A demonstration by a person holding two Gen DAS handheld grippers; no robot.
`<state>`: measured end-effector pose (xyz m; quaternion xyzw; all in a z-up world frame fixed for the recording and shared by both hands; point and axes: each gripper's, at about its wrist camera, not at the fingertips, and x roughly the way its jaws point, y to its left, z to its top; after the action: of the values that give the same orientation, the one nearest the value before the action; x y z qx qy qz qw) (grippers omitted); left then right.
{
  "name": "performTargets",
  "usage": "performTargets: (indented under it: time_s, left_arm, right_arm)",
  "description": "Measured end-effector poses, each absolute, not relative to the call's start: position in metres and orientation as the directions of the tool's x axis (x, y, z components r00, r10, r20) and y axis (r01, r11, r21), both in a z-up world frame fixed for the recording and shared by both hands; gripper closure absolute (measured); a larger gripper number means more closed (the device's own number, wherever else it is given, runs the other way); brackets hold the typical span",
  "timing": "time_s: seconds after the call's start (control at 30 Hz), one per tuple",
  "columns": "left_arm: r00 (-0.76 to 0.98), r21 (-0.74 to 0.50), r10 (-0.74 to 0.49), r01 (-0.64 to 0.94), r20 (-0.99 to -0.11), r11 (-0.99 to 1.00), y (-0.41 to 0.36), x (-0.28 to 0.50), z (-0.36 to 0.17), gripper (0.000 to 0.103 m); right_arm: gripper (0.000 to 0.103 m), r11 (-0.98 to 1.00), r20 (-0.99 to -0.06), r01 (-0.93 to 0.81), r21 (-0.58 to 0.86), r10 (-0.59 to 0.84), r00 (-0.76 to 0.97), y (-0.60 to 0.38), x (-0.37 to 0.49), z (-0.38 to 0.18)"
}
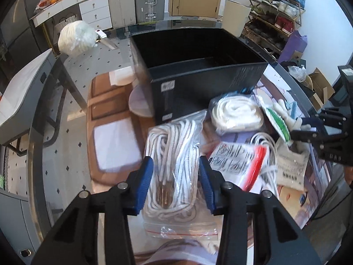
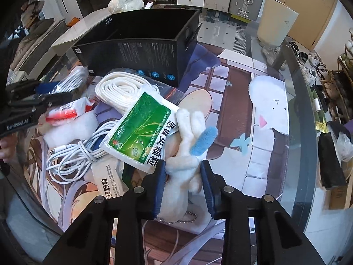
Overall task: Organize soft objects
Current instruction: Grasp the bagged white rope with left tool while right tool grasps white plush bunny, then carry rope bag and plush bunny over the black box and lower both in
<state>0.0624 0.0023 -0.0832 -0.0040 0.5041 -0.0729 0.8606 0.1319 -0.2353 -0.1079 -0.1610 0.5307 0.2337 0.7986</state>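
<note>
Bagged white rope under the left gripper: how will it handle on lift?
Bag of rope will likely sag at both ends, since loose coils fill a limp bag. The clear plastic looks slick, so the left gripper may slip. Probably light, and not fragile.

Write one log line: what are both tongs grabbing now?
left tongs: bagged rope | right tongs: plush toy | box: empty

Both handheld tools are built alike. The left gripper (image 1: 176, 183) is matte black plastic, with two angular arms that have triangular cut-outs, each ending in a ribbed blue pad. Round silver screw heads sit at the joints, four across the lower middle of the frame. The right gripper (image 2: 183, 185) has the same black arms, blue pads and silver screws. At the left edge of the right wrist view, the other tool's black body carries small white lettering.
</note>
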Motion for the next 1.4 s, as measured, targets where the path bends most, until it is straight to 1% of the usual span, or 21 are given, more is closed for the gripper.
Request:
performTargets:
  time_s: [0.03, 0.07, 0.1, 0.13, 0.2, 0.27, 0.3, 0.33, 0.37, 0.4, 0.43, 0.5, 0.53, 0.7, 0.8, 0.93, 1.1, 1.2, 1.23, 1.4]
  left_arm:
    - [0.483, -0.082, -0.130, 0.119, -0.866, 0.989, 0.005, 0.061, -0.083, 0.058]
    - [0.483, -0.084, -0.130, 0.115, -0.866, 0.990, 0.006, 0.060, -0.084, 0.053]
    - [0.473, -0.081, -0.120, 0.102, -0.873, 0.992, 0.009, 0.061, -0.086, 0.038]
    - [0.468, -0.079, -0.109, 0.082, -0.877, 0.993, 0.013, 0.061, -0.090, 0.037]
    - [0.451, -0.085, -0.105, 0.064, -0.886, 0.994, 0.016, 0.065, -0.096, 0.037]
    - [0.446, -0.066, -0.086, 0.062, -0.891, 0.996, 0.016, 0.069, -0.102, 0.037]
    - [0.443, -0.051, -0.076, 0.068, -0.893, 0.996, 0.014, 0.070, -0.102, 0.038]
    - [0.442, -0.021, -0.054, 0.081, -0.895, 0.997, 0.010, 0.071, -0.103, 0.048]
    - [0.452, -0.017, -0.059, 0.096, -0.890, 0.995, 0.007, 0.070, -0.101, 0.056]
    - [0.455, -0.023, -0.065, 0.099, -0.888, 0.995, 0.006, 0.070, -0.100, 0.060]
    - [0.455, -0.044, -0.085, 0.100, -0.887, 0.994, 0.007, 0.069, -0.099, 0.064]
    - [0.460, -0.053, -0.097, 0.108, -0.882, 0.993, 0.007, 0.067, -0.097, 0.068]
    - [0.466, -0.048, -0.095, 0.111, -0.880, 0.993, 0.007, 0.066, -0.095, 0.070]
    - [0.512, -0.041, -0.099, 0.124, -0.853, 0.991, 0.002, 0.054, -0.082, 0.071]
    - [0.564, -0.023, -0.091, 0.127, -0.821, 0.992, -0.004, 0.045, -0.067, 0.071]
    - [0.623, -0.035, -0.103, 0.120, -0.775, 0.992, -0.010, 0.037, -0.051, 0.071]
    - [0.730, 0.006, -0.079, 0.114, -0.679, 0.993, -0.014, 0.031, -0.026, 0.071]
    - [0.786, 0.030, -0.068, 0.109, -0.615, 0.994, -0.018, 0.026, -0.013, 0.071]
    - [0.806, 0.045, -0.057, 0.103, -0.589, 0.994, -0.019, 0.023, -0.009, 0.071]
    - [0.871, 0.072, -0.032, 0.078, -0.490, 0.994, -0.021, 0.013, 0.006, 0.071]
  right_arm:
    - [0.071, 0.838, -0.923, -0.546, -0.015, 0.199, 0.330, -0.234, 0.131, -0.108]
    - [0.070, 0.838, -0.923, -0.546, -0.016, 0.198, 0.331, -0.234, 0.131, -0.107]
    - [0.071, 0.838, -0.923, -0.545, -0.016, 0.198, 0.331, -0.234, 0.131, -0.107]
    - [0.070, 0.840, -0.922, -0.542, -0.016, 0.196, 0.333, -0.234, 0.132, -0.108]
    - [0.068, 0.842, -0.923, -0.540, -0.016, 0.195, 0.332, -0.234, 0.134, -0.108]
    - [0.065, 0.844, -0.925, -0.536, -0.016, 0.191, 0.328, -0.234, 0.137, -0.111]
    - [0.065, 0.845, -0.928, -0.534, -0.012, 0.189, 0.321, -0.235, 0.138, -0.113]
    - [0.065, 0.845, -0.929, -0.535, -0.006, 0.194, 0.316, -0.235, 0.139, -0.115]
    - [0.066, 0.846, -0.927, -0.534, 0.000, 0.200, 0.317, -0.236, 0.139, -0.114]
    - [0.066, 0.845, -0.928, -0.534, 0.002, 0.201, 0.314, -0.236, 0.140, -0.114]
    - [0.068, 0.843, -0.927, -0.538, 0.002, 0.203, 0.314, -0.236, 0.139, -0.113]
    - [0.070, 0.839, -0.924, -0.545, -0.002, 0.207, 0.321, -0.234, 0.137, -0.112]
    - [0.071, 0.836, -0.922, -0.549, -0.003, 0.210, 0.325, -0.233, 0.136, -0.111]
    - [0.071, 0.835, -0.896, -0.549, 0.011, 0.252, 0.365, -0.236, 0.132, -0.097]
    - [0.071, 0.834, -0.870, -0.551, 0.015, 0.283, 0.405, -0.236, 0.128, -0.084]
    - [0.071, 0.834, -0.843, -0.551, 0.021, 0.311, 0.438, -0.233, 0.126, -0.076]
    - [0.071, 0.817, -0.734, -0.576, 0.032, 0.411, 0.541, -0.230, 0.111, -0.047]
    - [0.072, 0.804, -0.642, -0.594, 0.032, 0.472, 0.604, -0.230, 0.097, -0.028]
    - [0.072, 0.796, -0.595, -0.605, 0.027, 0.499, 0.630, -0.230, 0.090, -0.020]
    - [0.072, 0.783, -0.427, -0.621, -0.032, 0.552, 0.717, -0.226, 0.061, 0.004]
